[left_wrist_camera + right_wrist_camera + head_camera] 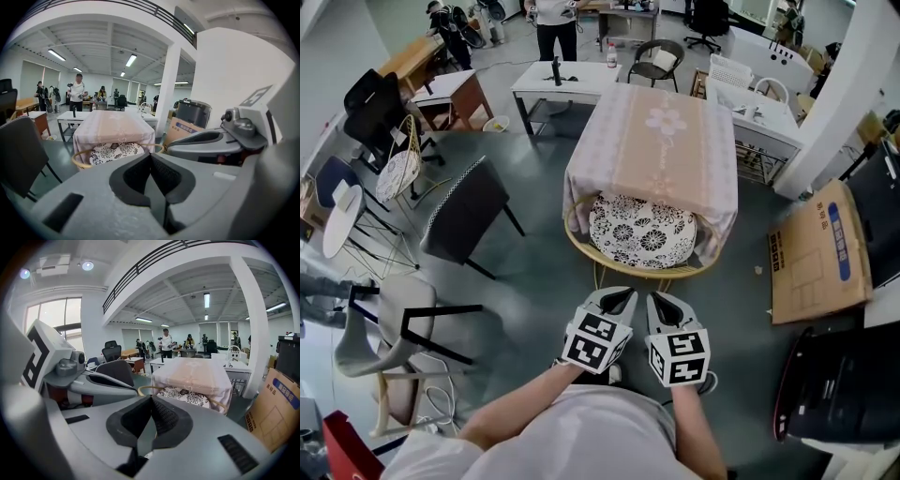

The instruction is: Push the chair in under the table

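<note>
1. Straight to the chair (642,230): round cane hoop for a frame, plump round cushion in a black-and-white flower print. Tucked partway under the near edge of the desk (661,131), with the hoop's near rim poking out.
2. On to the desk: draped in a pale pink cloth, faintly striped down the sides, with one big flower motif towards the far end.
3. Left gripper (614,298), near the chair's rim: smooth grey moulded shell, dark ribbed pads pressed flat together, nothing pinched.
4. Right gripper (667,305), just beside it: same grey shell, same ribbed pads, shut on empty air.
5. Topping each, a cube of bold black-and-white square markers.
6. Off to the right on the floor: a flat brown cardboard box (820,248) with a blue label, print too small to read.
7. Left of the desk: a dark chair (464,214) on thin black legs.
</note>
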Demonstrator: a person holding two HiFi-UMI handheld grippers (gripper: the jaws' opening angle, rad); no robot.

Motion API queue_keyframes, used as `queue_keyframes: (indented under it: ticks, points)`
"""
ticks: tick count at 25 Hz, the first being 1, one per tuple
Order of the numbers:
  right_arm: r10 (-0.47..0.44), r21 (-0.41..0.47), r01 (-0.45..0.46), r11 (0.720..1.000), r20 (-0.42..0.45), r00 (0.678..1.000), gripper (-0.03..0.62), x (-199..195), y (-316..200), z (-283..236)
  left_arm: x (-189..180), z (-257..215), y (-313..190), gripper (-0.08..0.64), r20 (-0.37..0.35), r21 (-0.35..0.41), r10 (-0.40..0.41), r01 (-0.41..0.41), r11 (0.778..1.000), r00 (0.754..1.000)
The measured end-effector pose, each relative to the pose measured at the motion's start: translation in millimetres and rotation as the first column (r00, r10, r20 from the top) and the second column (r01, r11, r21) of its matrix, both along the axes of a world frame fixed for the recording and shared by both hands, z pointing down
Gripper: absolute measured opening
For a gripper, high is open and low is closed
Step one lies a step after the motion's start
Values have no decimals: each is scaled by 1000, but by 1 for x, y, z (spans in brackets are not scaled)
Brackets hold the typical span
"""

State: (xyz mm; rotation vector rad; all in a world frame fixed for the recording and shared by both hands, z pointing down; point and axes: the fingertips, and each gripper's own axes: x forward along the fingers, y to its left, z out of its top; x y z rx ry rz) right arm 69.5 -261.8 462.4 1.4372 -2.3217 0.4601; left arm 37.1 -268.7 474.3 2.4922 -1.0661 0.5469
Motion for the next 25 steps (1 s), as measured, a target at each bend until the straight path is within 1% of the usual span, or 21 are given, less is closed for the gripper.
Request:
queue_keyframes:
  ticks: [10,25]
  points:
    - [-4,-2,4,1000,6,1000,3,-2,0,0,4,0,1,6,-2,-2,7,-7,1000,1000]
    - [-24,-8,24,1000,7,1000,3,-7,-3,0,1,2,-2,6,10,-11,-6,6,1000,1000]
